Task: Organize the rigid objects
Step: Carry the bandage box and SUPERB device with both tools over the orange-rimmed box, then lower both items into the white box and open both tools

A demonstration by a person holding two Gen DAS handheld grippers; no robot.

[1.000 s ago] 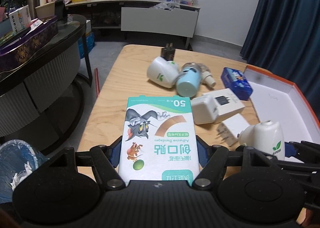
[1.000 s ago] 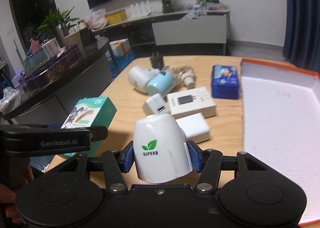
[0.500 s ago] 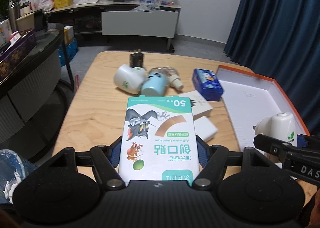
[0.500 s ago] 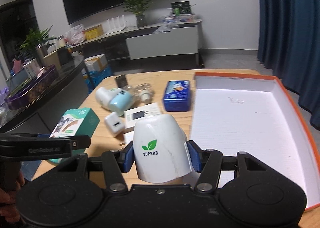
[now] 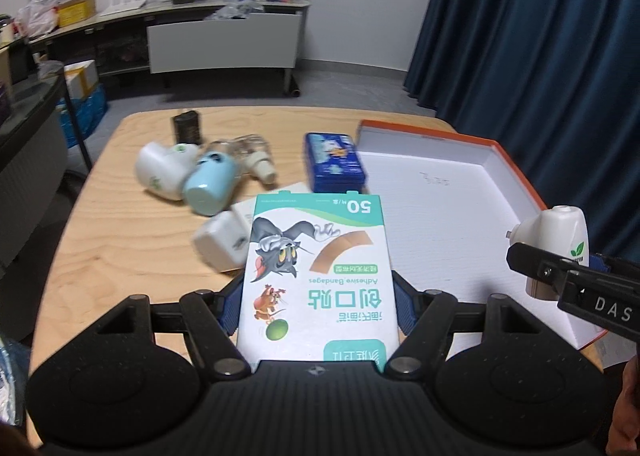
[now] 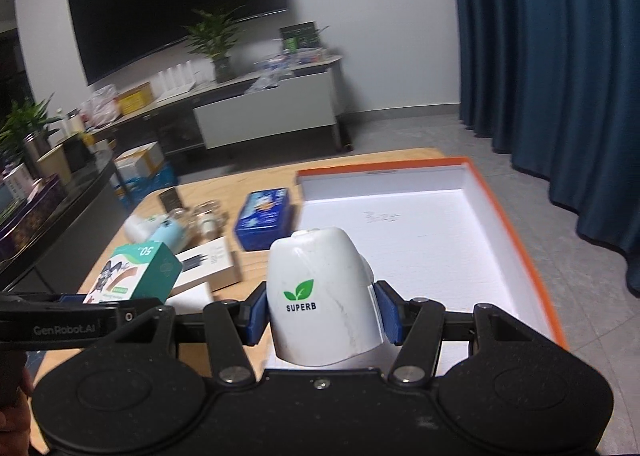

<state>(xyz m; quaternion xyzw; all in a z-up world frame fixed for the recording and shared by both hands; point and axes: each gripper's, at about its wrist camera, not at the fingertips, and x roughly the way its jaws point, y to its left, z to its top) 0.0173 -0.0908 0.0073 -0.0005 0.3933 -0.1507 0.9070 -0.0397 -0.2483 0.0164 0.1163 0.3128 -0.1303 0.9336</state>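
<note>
While the left gripper [image 5: 316, 308] clasps the bandage box [image 5: 318, 276] and the right gripper [image 6: 320, 314] the white SUPERB device [image 6: 320, 292], both carried near the orange-rimmed tray [image 6: 516, 224], they could collide, knocking the rounded device loose

Both grippers are showing matte black bodies with two round housings, silver screws at the linkage pivots and blue finger pads. The left gripper [image 5: 316, 306] and right gripper [image 6: 322, 314] are carrying white side lettering: "GenRobot.AI", "DAS".
</note>
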